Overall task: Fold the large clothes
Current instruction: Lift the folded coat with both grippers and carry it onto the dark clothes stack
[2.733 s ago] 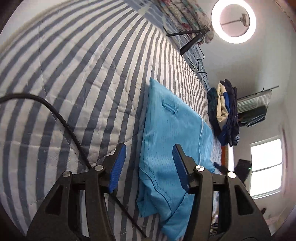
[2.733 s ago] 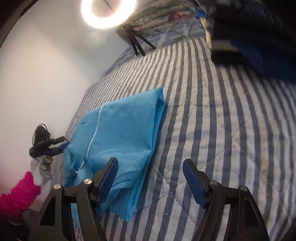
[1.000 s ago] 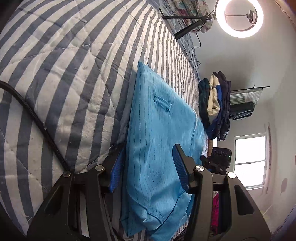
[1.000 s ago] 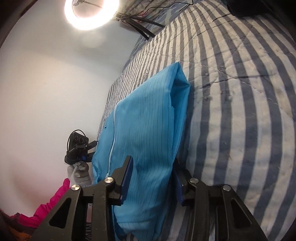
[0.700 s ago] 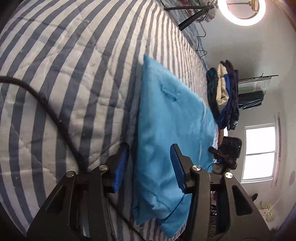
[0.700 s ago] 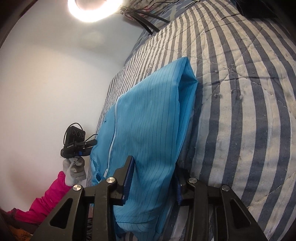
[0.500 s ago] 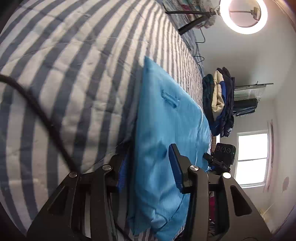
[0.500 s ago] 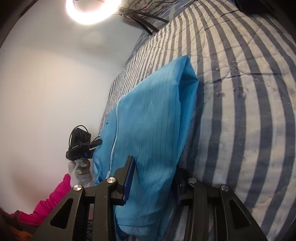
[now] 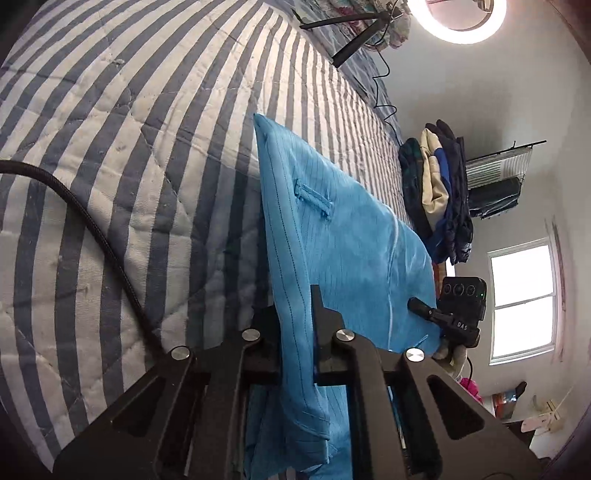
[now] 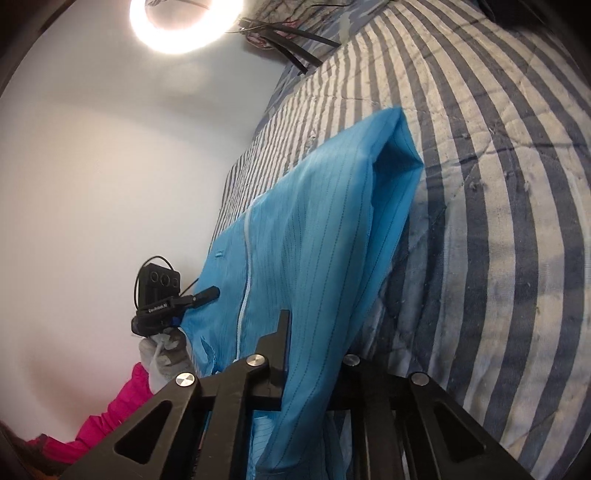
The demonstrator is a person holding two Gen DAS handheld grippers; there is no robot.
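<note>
A bright blue folded garment [image 9: 343, 221] with thin dark stripes and a white zip lies on the striped quilt [image 9: 129, 147]. My left gripper [image 9: 295, 321] is closing, and its jaws pinch the garment's near left edge. In the right wrist view, the same garment [image 10: 314, 229] has its near right edge clamped in my right gripper [image 10: 314, 347], whose jaws are also closing. Both held edges stand raised off the quilt. Each view shows the other gripper's black body at the garment's opposite side [image 9: 458, 306] [image 10: 159, 291], with a gloved hand [image 10: 166, 354] and a pink sleeve [image 10: 110, 417].
A black cable [image 9: 92, 229] runs over the quilt to the left of the garment. A pile of dark folded clothes [image 9: 439, 195] sits at the far right of the bed. A ring light [image 9: 458, 18] on a tripod [image 9: 354, 40] stands at the far end, near a window [image 9: 524, 302].
Both grippers went from open astride the garment's side edges to clamped on them. The gripped edges have lifted a little off the quilt.
</note>
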